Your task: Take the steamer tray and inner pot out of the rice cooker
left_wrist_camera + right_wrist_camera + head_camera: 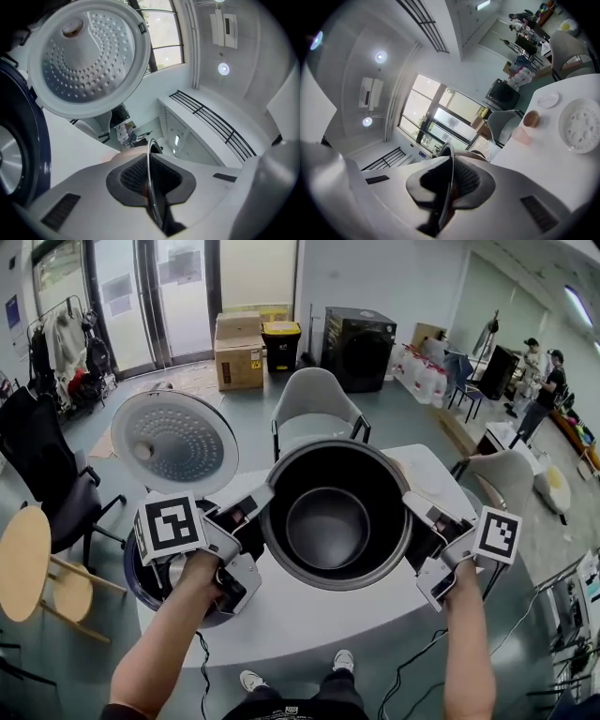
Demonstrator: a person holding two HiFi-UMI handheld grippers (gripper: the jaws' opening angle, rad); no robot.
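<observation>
The dark metal inner pot [337, 521] hangs above the white table [309, 624], held by its rim from both sides. My left gripper [265, 495] is shut on the rim's left edge, and the thin rim [151, 178] runs between its pads. My right gripper [411, 502] is shut on the right edge of the same rim [447, 187]. The dark blue rice cooker [141, 582] stands at the table's left with its perforated lid [173, 442] raised. In the right gripper view the white steamer tray [581, 126] lies flat on the table.
Near the steamer tray sit a brown egg-shaped thing [530, 118], a pink cup [520, 136] and a small white plate [547, 100]. Grey chairs [317, 399] stand behind the table. A round wooden table [23, 559] is at the left. Cables trail on the floor.
</observation>
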